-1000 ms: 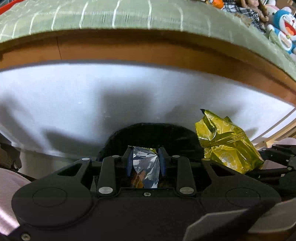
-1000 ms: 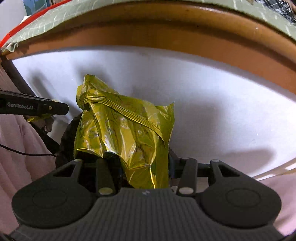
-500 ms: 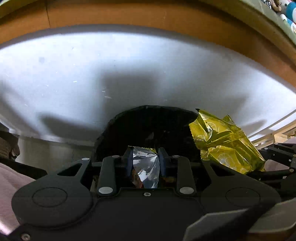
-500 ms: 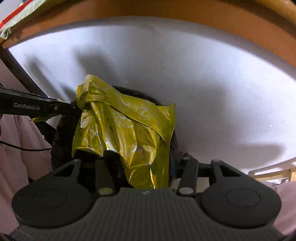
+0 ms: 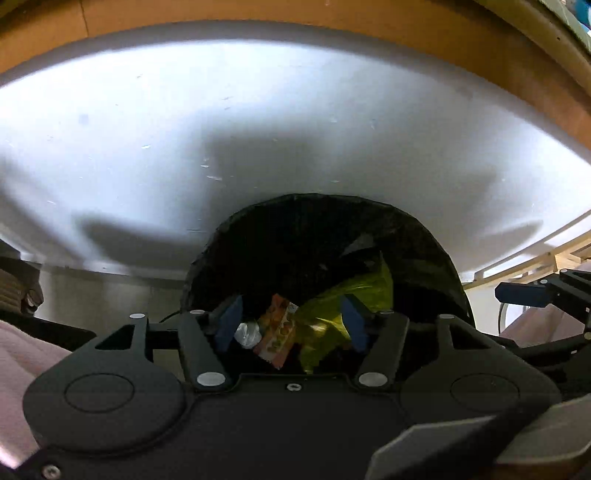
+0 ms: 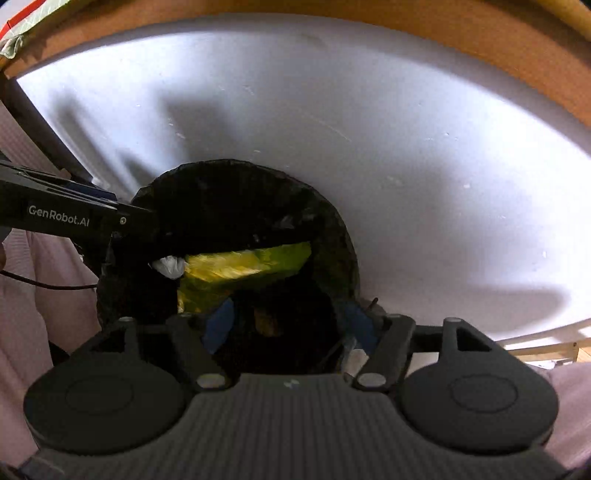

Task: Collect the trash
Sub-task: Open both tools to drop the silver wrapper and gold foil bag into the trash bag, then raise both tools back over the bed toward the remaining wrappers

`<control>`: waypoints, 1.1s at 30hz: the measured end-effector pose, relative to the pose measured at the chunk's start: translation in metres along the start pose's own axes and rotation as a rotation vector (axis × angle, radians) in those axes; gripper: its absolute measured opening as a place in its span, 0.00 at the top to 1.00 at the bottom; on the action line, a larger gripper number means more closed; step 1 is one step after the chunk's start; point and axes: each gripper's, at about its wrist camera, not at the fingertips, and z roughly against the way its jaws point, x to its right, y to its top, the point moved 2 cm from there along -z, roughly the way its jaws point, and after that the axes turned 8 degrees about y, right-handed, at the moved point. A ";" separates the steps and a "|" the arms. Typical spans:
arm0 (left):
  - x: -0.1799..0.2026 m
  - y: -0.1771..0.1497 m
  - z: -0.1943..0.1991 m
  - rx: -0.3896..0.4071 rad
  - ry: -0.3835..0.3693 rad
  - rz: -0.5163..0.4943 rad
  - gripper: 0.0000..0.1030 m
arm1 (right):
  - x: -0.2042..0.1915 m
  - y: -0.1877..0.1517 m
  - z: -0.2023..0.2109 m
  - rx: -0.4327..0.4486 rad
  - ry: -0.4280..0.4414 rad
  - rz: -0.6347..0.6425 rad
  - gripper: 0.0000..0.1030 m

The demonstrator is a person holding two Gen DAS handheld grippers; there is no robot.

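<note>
Item: yellow foil wrapper [image 6: 245,264], crumpled, lying loose inside the black-lined trash bin [image 6: 334,221]; in the left wrist view it [image 5: 351,295] is showing between the blue pads but below them, touching neither.

Item: smaller orange-printed wrapper [image 5: 277,334] with a silver end, sitting in the same bin beside the yellow one; whether it is already resting on the bottom cannot be told. In the right wrist view only its whitish-silver end [image 6: 169,266] is showing, next to the yellow foil.

Item: left gripper [image 5: 291,325], pointing steeply down over the bin mouth. Its jaws have just been opening and are standing about half apart, gripping nothing.

Item: right gripper [image 6: 290,325], likewise hanging over the bin, jaws having just been opening and now standing wide, nothing pressed between the pads.

Item: trash bin, standing on the floor against a white panel [image 5: 258,129], with a wooden edge [image 5: 295,22] running above the panel.

Item: pink fabric [image 6: 22,295], showing at the frame sides.
</note>
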 end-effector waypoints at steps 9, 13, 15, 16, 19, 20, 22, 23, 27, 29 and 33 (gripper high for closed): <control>-0.002 0.002 0.002 0.009 -0.002 -0.002 0.43 | -0.002 -0.004 -0.003 0.005 -0.003 0.017 0.18; -0.003 0.002 0.008 0.018 -0.001 -0.010 0.43 | -0.004 -0.003 -0.001 0.021 0.000 0.025 0.18; -0.003 0.003 0.012 0.026 -0.003 -0.014 0.43 | -0.004 -0.002 0.001 0.029 0.000 0.028 0.17; -0.003 0.004 0.015 0.033 -0.005 -0.016 0.43 | -0.005 -0.002 0.003 0.032 -0.001 0.030 0.17; -0.003 0.005 0.025 0.059 -0.001 -0.024 0.43 | -0.008 -0.002 0.006 0.042 -0.006 0.037 0.17; -0.002 0.006 0.028 0.066 0.000 -0.028 0.43 | -0.009 -0.002 0.007 0.046 -0.006 0.039 0.17; -0.002 0.007 0.035 0.081 0.000 -0.031 0.43 | -0.010 -0.002 0.010 0.056 -0.001 0.040 0.17; -0.001 0.008 0.038 0.089 -0.001 -0.033 0.43 | -0.012 -0.001 0.012 0.061 0.002 0.040 0.17; 0.000 0.010 0.052 0.118 -0.011 -0.031 0.43 | -0.017 0.002 0.023 0.090 0.002 0.056 0.17; 0.001 0.011 0.061 0.139 -0.021 -0.035 0.43 | -0.021 0.005 0.030 0.111 -0.009 0.074 0.17; 0.005 0.016 0.083 0.197 -0.028 -0.051 0.41 | -0.029 0.011 0.052 0.172 -0.036 0.123 0.14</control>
